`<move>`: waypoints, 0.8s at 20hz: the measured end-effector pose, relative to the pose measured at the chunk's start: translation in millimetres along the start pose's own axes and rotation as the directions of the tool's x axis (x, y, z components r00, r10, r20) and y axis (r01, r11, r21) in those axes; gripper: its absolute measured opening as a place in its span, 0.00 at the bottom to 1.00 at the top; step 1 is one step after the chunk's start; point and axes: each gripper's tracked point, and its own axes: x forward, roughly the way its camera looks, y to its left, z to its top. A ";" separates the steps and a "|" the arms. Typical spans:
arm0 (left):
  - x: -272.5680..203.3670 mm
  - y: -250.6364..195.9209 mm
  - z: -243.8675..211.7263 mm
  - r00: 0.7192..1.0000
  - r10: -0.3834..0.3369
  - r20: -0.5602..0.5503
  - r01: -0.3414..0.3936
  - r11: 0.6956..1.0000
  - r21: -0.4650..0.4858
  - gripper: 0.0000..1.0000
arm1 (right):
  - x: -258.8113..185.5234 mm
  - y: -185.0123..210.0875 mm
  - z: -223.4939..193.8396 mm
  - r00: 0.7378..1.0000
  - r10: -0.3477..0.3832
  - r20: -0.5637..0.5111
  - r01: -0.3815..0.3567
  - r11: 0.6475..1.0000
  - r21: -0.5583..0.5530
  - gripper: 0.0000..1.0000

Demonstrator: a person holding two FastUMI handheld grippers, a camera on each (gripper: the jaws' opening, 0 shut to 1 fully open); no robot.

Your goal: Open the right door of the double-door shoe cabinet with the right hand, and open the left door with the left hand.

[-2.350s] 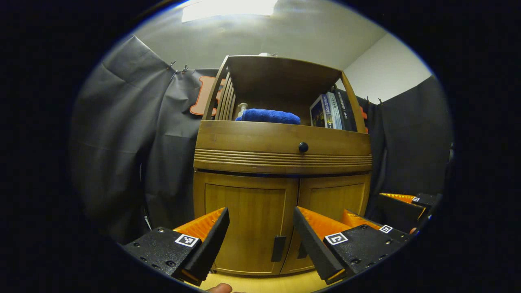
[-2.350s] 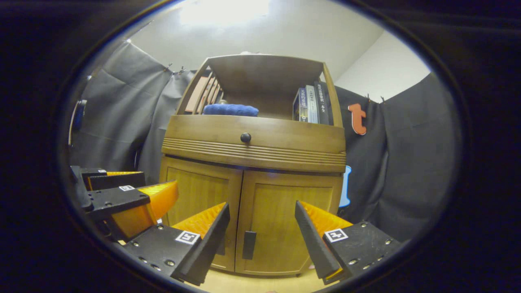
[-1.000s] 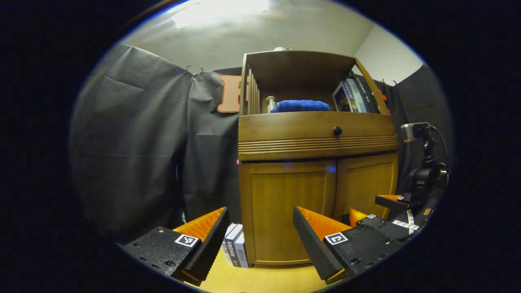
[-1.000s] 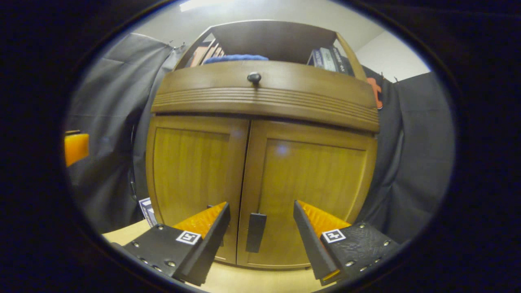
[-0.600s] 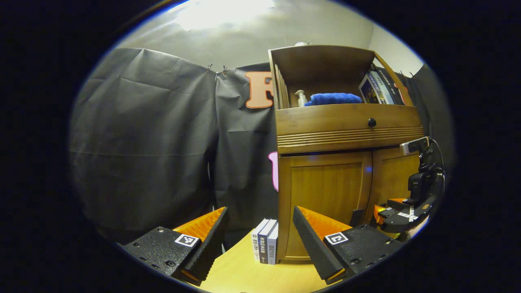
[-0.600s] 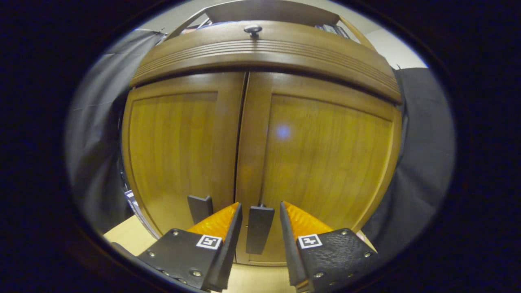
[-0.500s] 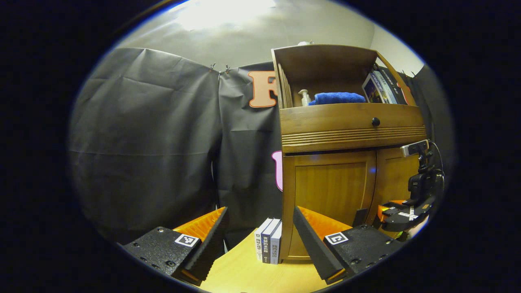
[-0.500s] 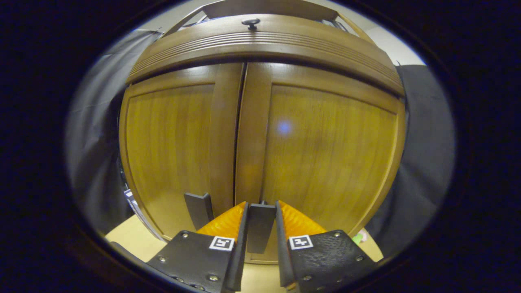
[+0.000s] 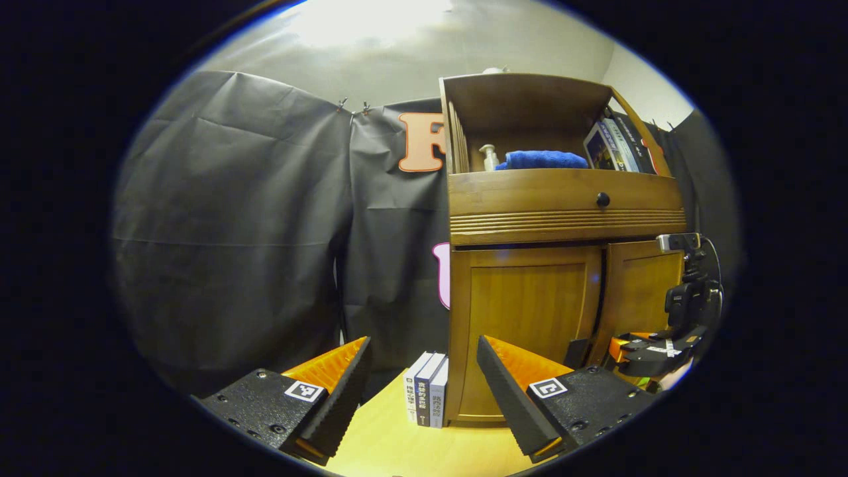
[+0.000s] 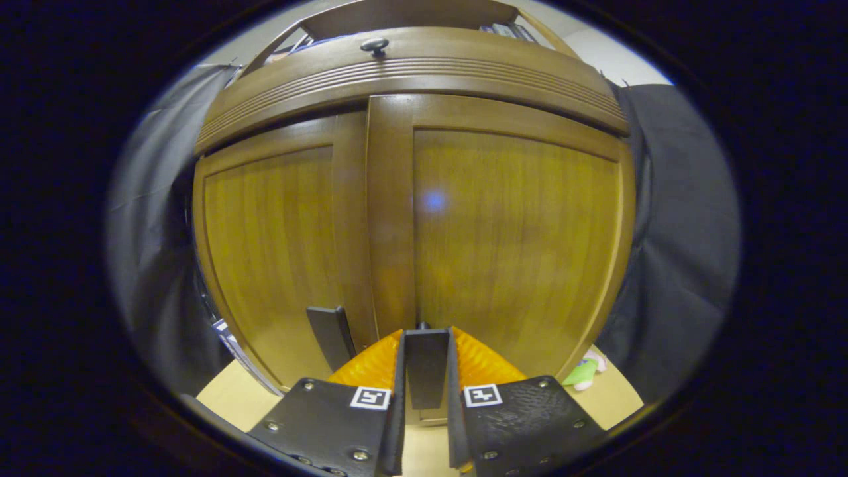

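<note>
The wooden shoe cabinet (image 9: 563, 199) stands right of centre in the left gripper view. Its left door (image 9: 530, 318) is closed, and a dark gap separates it from the right door (image 9: 639, 291). My left gripper (image 9: 424, 344) is open and empty, well short of the cabinet's left front corner. My right gripper (image 9: 646, 351) shows at the right door's lower edge. In the right gripper view, my right gripper (image 10: 426, 344) is shut on the right door's black handle (image 10: 426, 364). The right door (image 10: 517, 232) stands slightly proud of the left door (image 10: 265, 245). The left door's handle (image 10: 329, 334) is free.
Three books (image 9: 427, 394) stand on the light wooden floor (image 9: 391, 444) against the cabinet's left side. Above the doors is a drawer with a black knob (image 9: 603, 199). The open shelf holds a blue towel (image 9: 540, 159), a pump bottle (image 9: 489, 158) and books (image 9: 616, 149). A green toy (image 10: 583, 372) lies right of the cabinet.
My right gripper has closed in on the right door and shut on its handle; the door has begun to swing out. My left gripper has swung left, off the doors.
</note>
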 end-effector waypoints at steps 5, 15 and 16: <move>-5.0 -29.4 0.4 0.995 -0.097 0.003 0.097 0.995 -0.005 0.99 | -37.5 -16.0 -8.1 1.000 -0.024 0.004 0.024 1.000 0.012 0.26; -27.6 -103.0 -3.1 0.952 -0.305 -0.004 0.305 0.952 -0.023 0.96 | -101.2 -60.8 -18.3 0.996 -0.094 0.009 0.094 0.995 0.022 0.25; -29.6 -110.6 -3.2 0.946 -0.323 -0.005 0.323 0.946 -0.027 0.97 | -105.9 -65.8 -18.9 0.995 -0.101 0.009 0.101 0.995 0.024 0.25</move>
